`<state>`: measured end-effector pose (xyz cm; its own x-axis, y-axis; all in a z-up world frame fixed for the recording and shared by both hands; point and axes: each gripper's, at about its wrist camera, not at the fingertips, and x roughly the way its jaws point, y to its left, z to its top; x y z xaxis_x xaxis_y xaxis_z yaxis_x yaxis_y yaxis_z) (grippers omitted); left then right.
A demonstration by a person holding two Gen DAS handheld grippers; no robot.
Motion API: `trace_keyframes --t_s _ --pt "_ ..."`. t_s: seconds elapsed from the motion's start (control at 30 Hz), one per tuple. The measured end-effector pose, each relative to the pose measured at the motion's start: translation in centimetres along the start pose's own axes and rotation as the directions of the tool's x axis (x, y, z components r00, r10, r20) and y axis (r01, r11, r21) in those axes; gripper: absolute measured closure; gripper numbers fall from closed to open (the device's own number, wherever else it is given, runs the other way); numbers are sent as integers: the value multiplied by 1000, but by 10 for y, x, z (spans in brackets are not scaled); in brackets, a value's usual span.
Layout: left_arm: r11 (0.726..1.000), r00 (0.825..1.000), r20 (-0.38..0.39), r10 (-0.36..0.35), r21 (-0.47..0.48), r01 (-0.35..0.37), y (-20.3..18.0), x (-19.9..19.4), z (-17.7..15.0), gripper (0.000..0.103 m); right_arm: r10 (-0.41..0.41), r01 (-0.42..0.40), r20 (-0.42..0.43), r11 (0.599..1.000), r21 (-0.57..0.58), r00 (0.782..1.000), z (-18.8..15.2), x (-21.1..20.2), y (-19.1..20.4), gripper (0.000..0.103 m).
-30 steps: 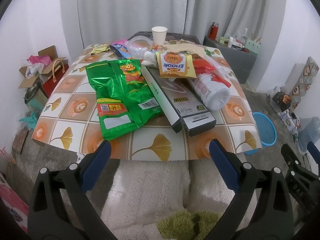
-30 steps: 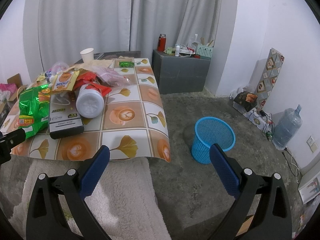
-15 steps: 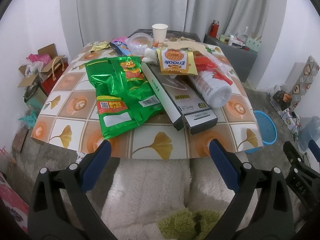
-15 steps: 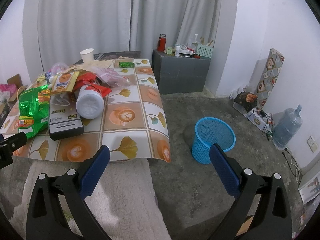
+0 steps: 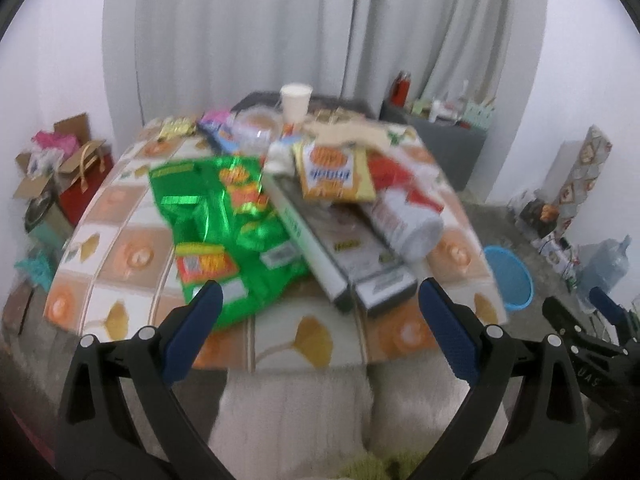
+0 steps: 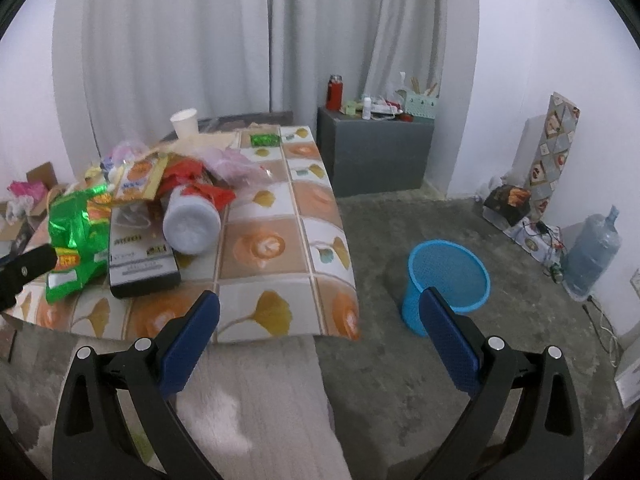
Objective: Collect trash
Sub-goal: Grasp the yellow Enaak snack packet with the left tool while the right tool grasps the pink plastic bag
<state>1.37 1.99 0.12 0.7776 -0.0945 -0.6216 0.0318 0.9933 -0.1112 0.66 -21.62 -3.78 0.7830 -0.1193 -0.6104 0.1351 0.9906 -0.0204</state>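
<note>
Start at the bottom of the left wrist view: your left gripper [image 5: 316,312] has its jaws spread wide and carries nothing, poised just short of the near edge of the table [image 5: 280,344]. Your right gripper [image 6: 318,312] is equally wide and empty, but in its own view it sits off the table's right corner, over the floor, so the left is the nearer of the 2 to the pile.

Just above the left blue pad, in the lower middle of the left view, lies the green snack bag [image 5: 228,232]. Its lower corner reaches almost to the table's near edge, and its long axis runs up and slightly left, away from you. That makes it the closest piece of trash, and I judge it the natural first grab: a short forward reach, closing across the bag's bottom edge.

Beside it to the right are 2 long dark boxes [image 5: 340,248], slanting from lower right toward upper left, with a white bottle [image 5: 404,220] lying on its side to their right. Farther back, an orange snack packet [image 5: 332,172] rests on the boxes, and a paper cup [image 5: 295,102] stands upright at the far end.

The blue bin [image 6: 448,280] stands on the floor at the right of the right wrist view, well apart from the table, nearer your right gripper.
</note>
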Motion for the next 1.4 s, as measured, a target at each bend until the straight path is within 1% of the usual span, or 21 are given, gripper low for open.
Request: trace_keyframes --t_s 0.1,0.3,0.33,0.4,0.47,0.5,0.6,0.67,0.7,0.73,0.8,0.83,0.87,0.93,1.03,1.07,1.1,1.13,1.2,1.27,1.4 --pt "998 997 47 -54 18 53 1 4 14 9 30 -31 22 999 15 999 6 5 -4 6" --pt "982 981 62 -183 -26 185 5 25 38 9 161 -160 -5 982 99 987 20 28 -19 6" --pt "977 976 61 -208 -40 210 7 31 43 10 192 -189 -12 974 122 981 24 34 -23 6" --pt "963 966 46 -254 -82 258 12 45 52 19 243 -236 -23 958 161 970 27 44 -28 6" --pt "951 959 20 -282 -130 282 18 62 58 25 337 -319 -38 917 240 941 34 61 -38 6" --pt "945 958 3 -287 -163 283 22 73 63 29 379 -353 -44 893 281 924 36 69 -42 6" --pt "942 958 -50 -283 -201 268 28 99 71 31 529 -464 -44 779 423 848 42 99 -54 6" --pt "931 954 -79 -289 -255 261 35 117 77 36 639 -529 -33 663 530 769 48 127 -60 6" --pt "927 953 -93 -289 -275 254 38 125 80 40 669 -540 -30 625 564 743 50 136 -61 6" --pt "921 950 -99 -296 -293 257 42 129 83 41 713 -549 -27 562 619 701 52 153 -62 6" --pt "912 942 -114 -316 -310 269 46 139 86 43 772 -561 -15 475 678 636 55 177 -58 6" --pt "909 939 -121 -323 -315 273 48 143 86 44 789 -560 -12 447 698 614 57 185 -55 6" --pt "908 937 -126 -325 -317 273 49 146 86 47 811 -558 -9 410 722 584 58 199 -50 6" --pt "909 935 -142 -326 -318 269 49 151 86 50 840 -548 -7 360 755 542 62 219 -41 6" --pt "917 934 -165 -316 -307 256 48 158 85 55 869 -524 -3 301 796 495 64 242 -29 7" --pt "918 934 -170 -313 -307 252 49 160 85 59 871 -522 -2 296 800 491 65 246 -27 9" --pt "919 934 -176 -311 -307 248 50 162 84 62 866 -527 0 304 794 500 71 248 -25 11" --pt "919 934 -181 -309 -310 244 51 163 83 63 869 -528 6 296 796 495 75 253 -25 11" --pt "918 932 -186 -310 -313 242 52 165 82 71 878 -517 17 266 814 478 80 263 -23 12" --pt "923 935 -186 -303 -303 239 51 166 81 74 876 -502 5 272 821 482 85 271 -20 15" --pt "925 937 -172 -304 -287 248 51 165 82 89 876 -470 -26 284 836 482 90 285 -14 26"
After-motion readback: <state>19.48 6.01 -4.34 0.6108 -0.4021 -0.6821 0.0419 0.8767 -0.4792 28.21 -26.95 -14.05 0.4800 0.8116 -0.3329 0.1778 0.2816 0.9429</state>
